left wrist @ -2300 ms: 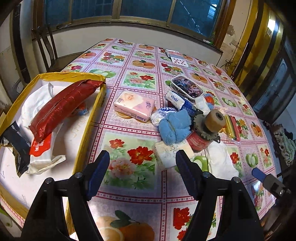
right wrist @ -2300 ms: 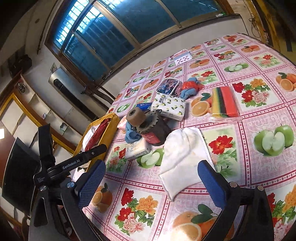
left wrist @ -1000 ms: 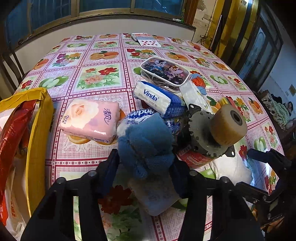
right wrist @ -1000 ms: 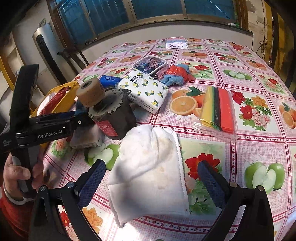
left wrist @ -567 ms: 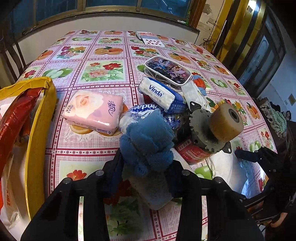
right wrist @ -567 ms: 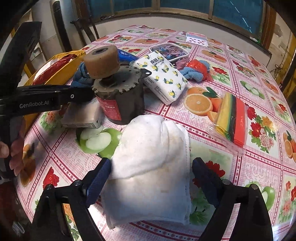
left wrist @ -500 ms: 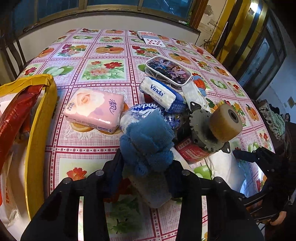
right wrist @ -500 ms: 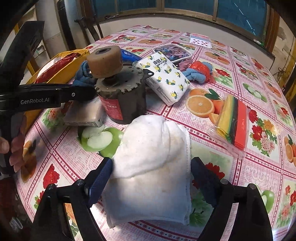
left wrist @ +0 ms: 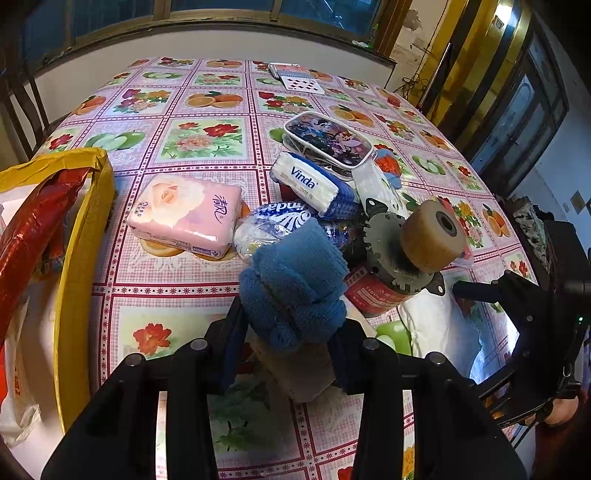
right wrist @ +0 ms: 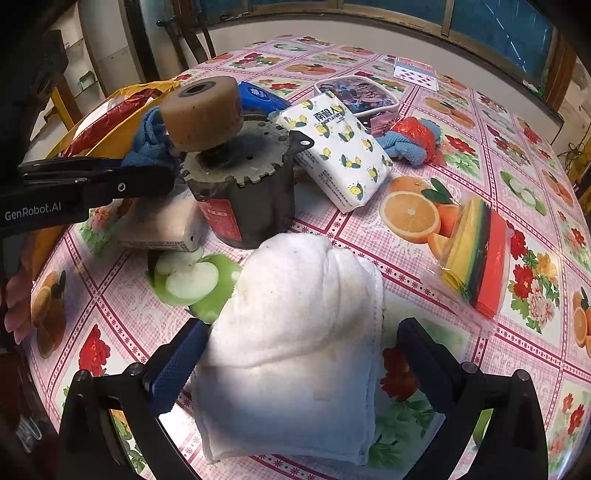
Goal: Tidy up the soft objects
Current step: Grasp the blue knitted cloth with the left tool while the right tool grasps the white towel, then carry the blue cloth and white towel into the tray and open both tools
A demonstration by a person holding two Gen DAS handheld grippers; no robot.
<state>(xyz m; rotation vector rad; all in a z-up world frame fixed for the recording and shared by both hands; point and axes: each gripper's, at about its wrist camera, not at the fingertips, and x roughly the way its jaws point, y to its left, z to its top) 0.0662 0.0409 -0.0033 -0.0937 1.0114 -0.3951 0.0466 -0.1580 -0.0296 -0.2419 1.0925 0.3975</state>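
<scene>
A table [left wrist: 207, 107] under a pink checked oilcloth printed with flowers, oranges and apples fills the room's middle. Behind its far edge runs a pale wall [left wrist: 221, 44] topped by a wood-framed window [right wrist: 491, 22] — the panes look deep blue. A dark wooden chair [right wrist: 188, 33] stands at the far left; gold-framed doors [left wrist: 480, 62] line the right side.

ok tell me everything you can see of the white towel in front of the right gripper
The white terry-cloth towel is folded into a thick, soft bundle with a stitched hem along its right edge and faint yellowish stains. It lies flat on the flower-and-fruit patterned tablecloth, just short of the dark metal motor can. The right gripper is open, its blue-padded fingers straddling the towel without squeezing it.
</scene>
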